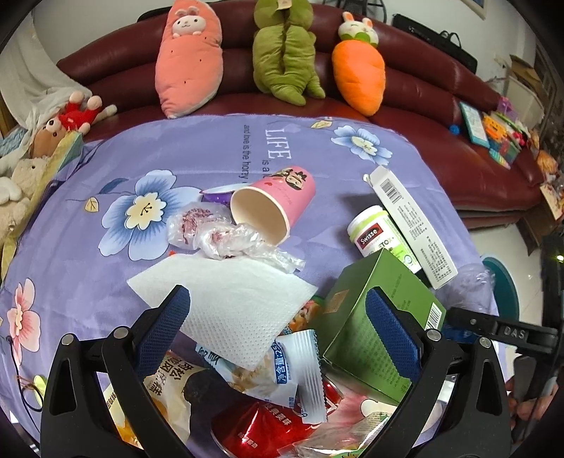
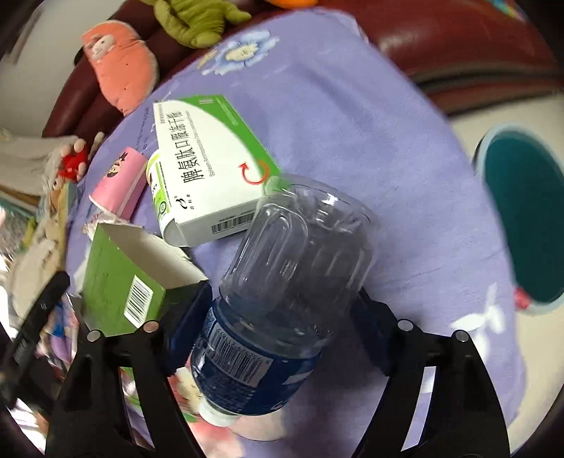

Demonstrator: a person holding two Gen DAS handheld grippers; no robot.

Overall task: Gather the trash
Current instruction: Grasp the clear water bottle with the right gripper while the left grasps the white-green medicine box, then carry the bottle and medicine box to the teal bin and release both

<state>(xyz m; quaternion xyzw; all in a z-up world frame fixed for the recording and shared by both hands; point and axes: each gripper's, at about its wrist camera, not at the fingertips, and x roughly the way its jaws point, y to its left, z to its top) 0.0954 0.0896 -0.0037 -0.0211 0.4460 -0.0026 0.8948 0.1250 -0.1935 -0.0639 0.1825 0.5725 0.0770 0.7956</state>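
Clear ribbed plastic bottle (image 2: 292, 282) with dark blue label and white cap sits clamped between right gripper (image 2: 282, 310) pads; left gripper (image 1: 278, 331) gapes empty.

Right hand-held gripper (image 2: 282, 313): black frame, blue pads, one pad on each side of a clear plastic bottle (image 2: 292, 267) with a dark blue label and white cap. Whether the pads press the bottle cannot be told. Bottle lies tilted, cap toward the camera, base pointing away.

Table covering: purple cloth with flower print (image 2: 370, 123).

Left of the bottle: green cardboard box with a barcode (image 2: 120, 278), flap open. Behind it: white-and-green carton with Chinese print (image 2: 208, 169), resting on a white-lidded jar (image 2: 153, 169). Further left: pink paper cup (image 2: 120, 186) on its side.

Right edge: teal round bin (image 2: 525, 222).

Background: dark red sofa (image 2: 493, 42), pink plush (image 2: 120, 67), green plush (image 2: 197, 21).
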